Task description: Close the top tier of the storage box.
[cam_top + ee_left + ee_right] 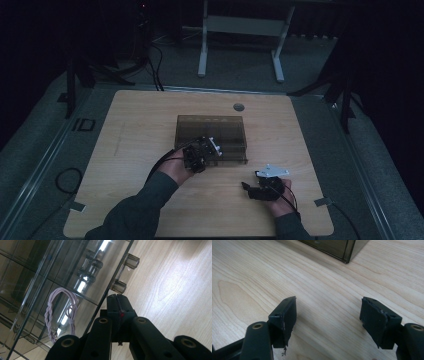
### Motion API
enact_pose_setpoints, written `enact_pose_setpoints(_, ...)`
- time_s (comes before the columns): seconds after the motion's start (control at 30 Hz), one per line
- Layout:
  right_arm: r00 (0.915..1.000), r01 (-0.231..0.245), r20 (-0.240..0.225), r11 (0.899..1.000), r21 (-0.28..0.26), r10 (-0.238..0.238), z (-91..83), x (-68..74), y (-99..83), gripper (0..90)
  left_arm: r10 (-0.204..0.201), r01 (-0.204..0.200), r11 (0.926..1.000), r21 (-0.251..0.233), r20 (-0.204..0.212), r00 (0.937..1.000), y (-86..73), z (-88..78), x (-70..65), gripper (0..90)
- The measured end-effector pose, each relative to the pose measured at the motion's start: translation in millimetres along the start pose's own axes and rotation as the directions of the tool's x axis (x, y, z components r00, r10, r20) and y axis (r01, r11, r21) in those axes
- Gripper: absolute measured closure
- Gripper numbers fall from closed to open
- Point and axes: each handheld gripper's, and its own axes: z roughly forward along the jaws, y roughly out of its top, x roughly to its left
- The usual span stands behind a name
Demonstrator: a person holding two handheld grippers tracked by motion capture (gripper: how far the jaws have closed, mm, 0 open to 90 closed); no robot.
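A smoky see-through box (210,132) stands in the middle of the wooden table (140,125). My left gripper (202,150) is at the box's front left edge. In the left gripper view its jaws (117,298) are shut, tips pressed together just below the box's clear two-post handle (125,273), and I see nothing between them. A coiled, twisted pink cord (67,312) lies inside the box (37,277). My right gripper (247,189) rests low over the table to the front right, open, with bare wood between its jaws (328,315). The box's corner (337,248) lies ahead of it.
A round grommet (239,107) sits near the table's far edge. Behind the table stand a white desk frame (202,45) and dark stands, with cables (65,180) on the grey floor at the left. The room is dim.
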Motion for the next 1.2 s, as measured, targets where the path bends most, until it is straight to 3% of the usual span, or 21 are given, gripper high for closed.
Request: enact_pose_setpoints(1.2,1.0,0.004,-0.001,1.0,0.0,-0.004,0.2,-0.1,0.1,29.6,-0.036,0.036,0.9993,-0.008,-0.013,0.9993,4.3,4.9,9.6,90.0)
